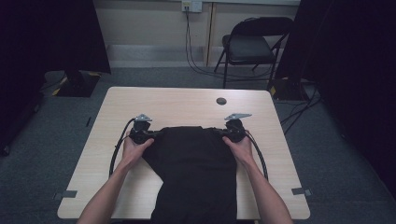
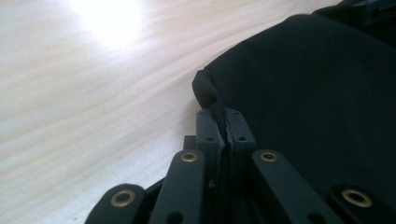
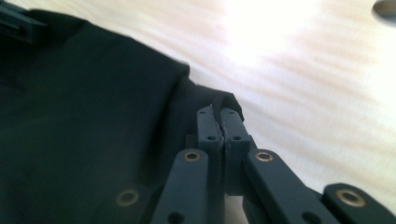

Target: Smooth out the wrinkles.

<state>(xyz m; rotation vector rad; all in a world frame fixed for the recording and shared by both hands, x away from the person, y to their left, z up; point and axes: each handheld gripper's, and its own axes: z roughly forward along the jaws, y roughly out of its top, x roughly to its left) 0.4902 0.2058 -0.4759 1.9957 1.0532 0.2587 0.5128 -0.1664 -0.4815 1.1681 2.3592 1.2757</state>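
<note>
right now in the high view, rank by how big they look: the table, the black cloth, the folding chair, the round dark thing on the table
1. table
2. black cloth
3. folding chair, though it stands farther back
4. round dark thing

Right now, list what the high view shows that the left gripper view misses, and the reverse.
High view alone: both hands, the folding chair, the small dark round disc on the table, and the right gripper.

Left gripper view alone: the left gripper with its jaws pinched shut on a rolled corner of cloth.

Shared: the black fabric garment lying on the pale wooden table.
</note>
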